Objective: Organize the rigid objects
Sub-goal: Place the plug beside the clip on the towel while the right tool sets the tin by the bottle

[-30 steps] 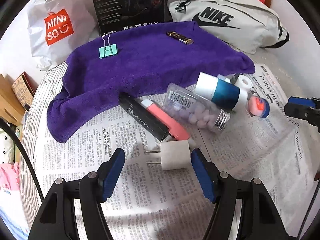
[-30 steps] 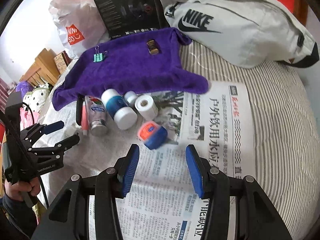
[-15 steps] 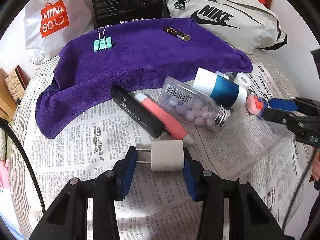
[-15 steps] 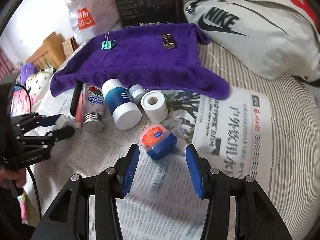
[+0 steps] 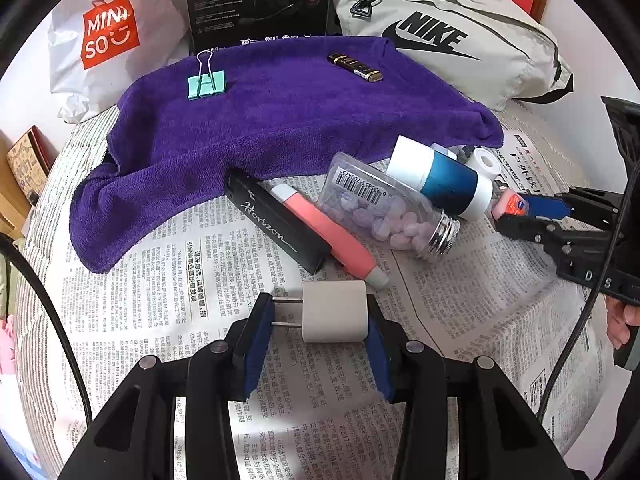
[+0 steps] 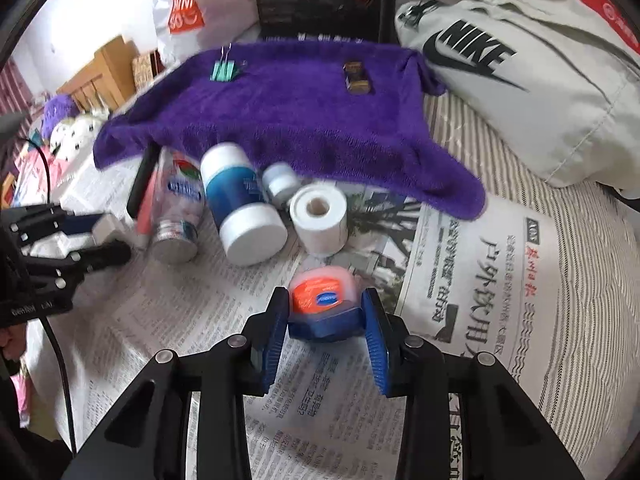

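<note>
Left gripper [image 5: 320, 316] clamped across white charger [image 5: 335, 311], prongs sideways, near newspaper [image 5: 160, 280] front edge; right gripper [image 6: 325, 316] pinching balm jar [image 6: 323, 304] mid-newspaper, probably bound for purple towel [image 5: 280, 120].

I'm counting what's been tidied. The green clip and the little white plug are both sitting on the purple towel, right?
Not quite. Only the green clip sits on the purple towel. The white plug is down on the newspaper, between the fingers of the left gripper, as the left wrist view shows.
</note>
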`<state>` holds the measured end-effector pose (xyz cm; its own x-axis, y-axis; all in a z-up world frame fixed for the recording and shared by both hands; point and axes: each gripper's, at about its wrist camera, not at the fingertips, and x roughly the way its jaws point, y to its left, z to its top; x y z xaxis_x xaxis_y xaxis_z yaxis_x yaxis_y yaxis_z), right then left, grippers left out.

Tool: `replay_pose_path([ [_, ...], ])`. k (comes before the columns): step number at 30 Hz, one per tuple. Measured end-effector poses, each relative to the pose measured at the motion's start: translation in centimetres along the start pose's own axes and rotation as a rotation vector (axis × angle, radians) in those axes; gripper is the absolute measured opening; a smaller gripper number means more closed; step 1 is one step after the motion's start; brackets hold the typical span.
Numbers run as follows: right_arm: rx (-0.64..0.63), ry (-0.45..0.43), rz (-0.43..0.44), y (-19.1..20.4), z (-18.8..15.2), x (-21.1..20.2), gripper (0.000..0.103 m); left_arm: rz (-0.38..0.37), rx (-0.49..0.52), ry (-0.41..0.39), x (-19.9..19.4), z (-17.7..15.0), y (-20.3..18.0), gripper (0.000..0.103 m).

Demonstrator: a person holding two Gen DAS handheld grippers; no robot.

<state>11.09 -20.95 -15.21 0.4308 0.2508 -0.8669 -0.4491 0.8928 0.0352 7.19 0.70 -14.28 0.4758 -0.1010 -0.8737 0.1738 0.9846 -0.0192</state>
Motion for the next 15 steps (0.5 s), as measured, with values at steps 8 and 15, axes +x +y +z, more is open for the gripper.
replay_pose_path([
  [8, -0.001, -0.014, 0.006, -0.2, 0.1, 0.0, 0.037, 0.008, 0.007, -0.016, 0.3, 0.1, -0.2, 0.042],
  [15, 0.022, -0.004, 0.016, -0.3, -0.1, -0.9, 0.037, -0.03, -0.032, -0.001, -0.5, -0.2, 1.2, 0.042],
])
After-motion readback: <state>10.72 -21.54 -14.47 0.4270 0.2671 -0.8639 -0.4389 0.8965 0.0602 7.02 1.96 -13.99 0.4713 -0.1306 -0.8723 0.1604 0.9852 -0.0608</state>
